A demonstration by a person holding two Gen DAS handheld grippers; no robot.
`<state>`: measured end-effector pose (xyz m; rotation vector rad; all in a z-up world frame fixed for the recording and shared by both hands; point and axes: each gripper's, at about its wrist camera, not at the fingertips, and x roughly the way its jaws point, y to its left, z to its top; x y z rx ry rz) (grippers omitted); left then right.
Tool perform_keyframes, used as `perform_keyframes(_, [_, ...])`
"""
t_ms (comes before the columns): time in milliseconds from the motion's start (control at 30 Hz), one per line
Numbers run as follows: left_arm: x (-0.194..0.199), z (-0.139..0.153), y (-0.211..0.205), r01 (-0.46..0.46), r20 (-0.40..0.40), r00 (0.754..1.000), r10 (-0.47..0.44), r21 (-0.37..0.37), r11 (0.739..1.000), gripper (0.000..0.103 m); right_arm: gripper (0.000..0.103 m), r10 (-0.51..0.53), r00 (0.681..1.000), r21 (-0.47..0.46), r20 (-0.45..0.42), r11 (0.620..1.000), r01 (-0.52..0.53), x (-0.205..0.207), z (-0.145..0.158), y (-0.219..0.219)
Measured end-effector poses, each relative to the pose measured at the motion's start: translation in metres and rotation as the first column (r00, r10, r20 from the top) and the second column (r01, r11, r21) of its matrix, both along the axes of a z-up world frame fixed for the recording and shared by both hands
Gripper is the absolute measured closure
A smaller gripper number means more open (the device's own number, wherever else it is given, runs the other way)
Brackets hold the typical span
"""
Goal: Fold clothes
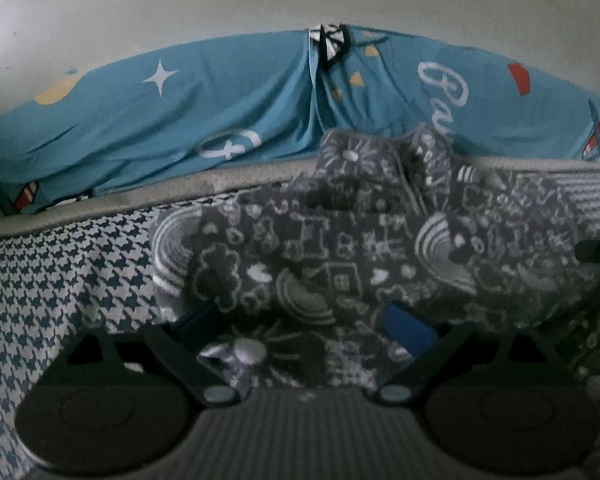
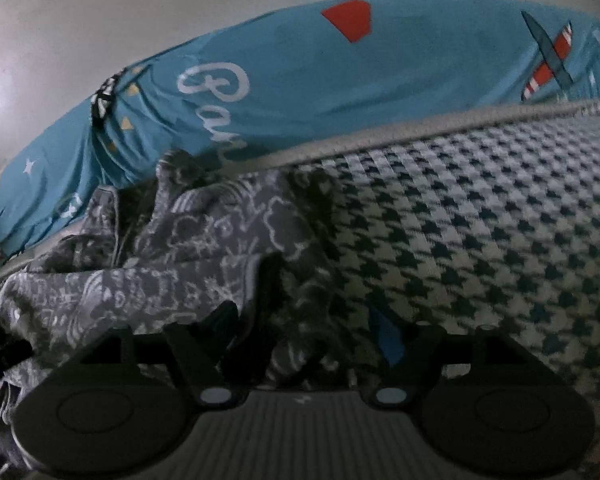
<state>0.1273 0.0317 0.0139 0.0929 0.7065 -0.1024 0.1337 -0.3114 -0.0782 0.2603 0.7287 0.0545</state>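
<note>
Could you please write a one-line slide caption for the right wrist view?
Right gripper open over the crumpled grey patterned garment on the houndstooth mat, blue bedsheet behind.

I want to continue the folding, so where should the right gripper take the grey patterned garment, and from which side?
Probably the loose edge of the grey patterned garment that lies nearest the checked mat. That edge ends on bare mat, so the right gripper, with jaws apart, could come from the mat side, low and flat. The bunched folds behind look too thick.
</note>
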Motion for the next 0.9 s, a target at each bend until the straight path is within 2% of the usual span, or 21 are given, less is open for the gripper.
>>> perform_keyframes(333, [0.008,-0.017,-0.011,0.000,-0.032,0.999,0.003,0.082,0.997,0.003,0.027,0.014,1.000,-0.065,0.000,0.998,-0.014,0.000,-0.004,0.009])
perform_keyframes(500, [0.012,-0.019,-0.008,-0.009,-0.048,0.999,0.012,0.062,0.998,0.002,0.027,0.018,1.000,-0.100,-0.002,0.995,-0.018,0.001,-0.005,0.013])
perform_keyframes(767, [0.002,-0.004,-0.003,-0.039,-0.058,0.998,0.040,0.012,0.999,0.002,0.026,-0.003,1.000,-0.077,-0.024,0.997,0.001,0.003,-0.002,0.014])
perform_keyframes(900, [-0.005,0.004,-0.003,-0.050,-0.072,0.996,0.051,0.018,0.999,0.002,0.026,-0.003,0.999,-0.064,-0.040,0.998,0.001,0.003,0.000,0.015])
